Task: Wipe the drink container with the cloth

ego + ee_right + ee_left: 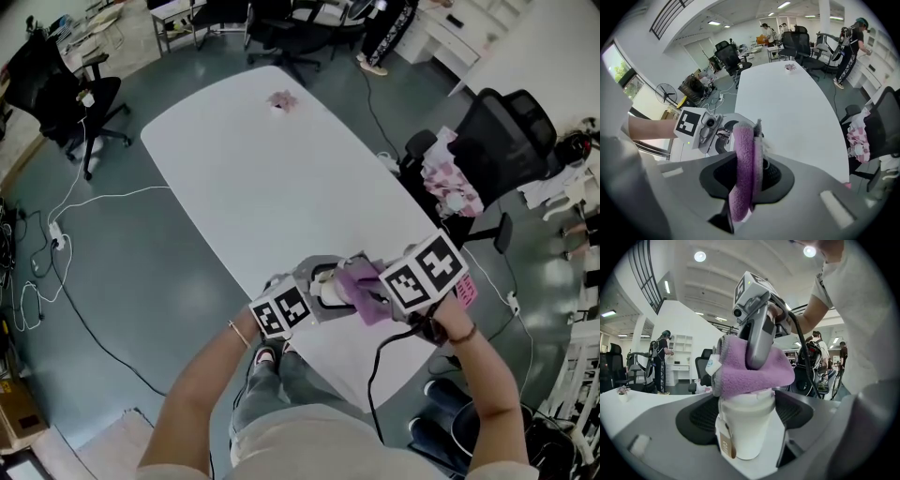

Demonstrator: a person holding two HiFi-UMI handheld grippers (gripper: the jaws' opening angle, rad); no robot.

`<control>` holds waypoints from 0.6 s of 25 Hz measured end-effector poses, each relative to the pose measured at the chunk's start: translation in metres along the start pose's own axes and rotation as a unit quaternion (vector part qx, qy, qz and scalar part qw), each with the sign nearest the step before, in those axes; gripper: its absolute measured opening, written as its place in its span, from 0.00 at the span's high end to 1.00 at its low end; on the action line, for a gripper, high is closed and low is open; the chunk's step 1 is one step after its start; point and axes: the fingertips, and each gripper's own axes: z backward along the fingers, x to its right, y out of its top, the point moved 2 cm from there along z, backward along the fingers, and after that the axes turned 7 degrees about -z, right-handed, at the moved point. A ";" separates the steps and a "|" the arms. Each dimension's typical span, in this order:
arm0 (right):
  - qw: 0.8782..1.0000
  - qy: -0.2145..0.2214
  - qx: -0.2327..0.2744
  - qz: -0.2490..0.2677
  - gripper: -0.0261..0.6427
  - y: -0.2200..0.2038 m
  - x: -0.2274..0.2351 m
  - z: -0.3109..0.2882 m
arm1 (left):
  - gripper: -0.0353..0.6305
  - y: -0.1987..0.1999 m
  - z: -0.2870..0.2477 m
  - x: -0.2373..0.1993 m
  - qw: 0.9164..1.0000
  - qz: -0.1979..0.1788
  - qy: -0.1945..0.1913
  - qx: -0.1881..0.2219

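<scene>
A white paper drink cup (746, 427) with a brown tag on a string stands between the pads of my left gripper (747, 416), which is shut on it. A folded purple cloth (752, 369) lies over the cup's lid, pinched in my right gripper (745, 176), which comes down on it from above. In the head view both grippers meet over the near end of the white table: the left gripper (314, 291), the cup (330, 292), the cloth (361, 283) and the right gripper (380, 295). The cloth hides most of the lid.
The long white table (281, 187) runs away from me, with a small pink potted plant (281, 100) at its far end. A black office chair (506, 141) draped with patterned fabric stands at the right. Cables trail over the floor on the left. People stand in the background.
</scene>
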 end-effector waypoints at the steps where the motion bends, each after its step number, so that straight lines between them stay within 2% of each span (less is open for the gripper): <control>1: 1.000 -0.002 0.001 -0.002 0.86 0.001 0.003 0.001 | 0.38 0.000 0.000 0.000 1.000 0.000 0.000 0.000; 15: 0.998 -0.057 0.026 -0.024 0.86 0.010 0.046 0.021 | 0.38 0.001 -0.001 -0.001 1.000 0.001 -0.001 0.001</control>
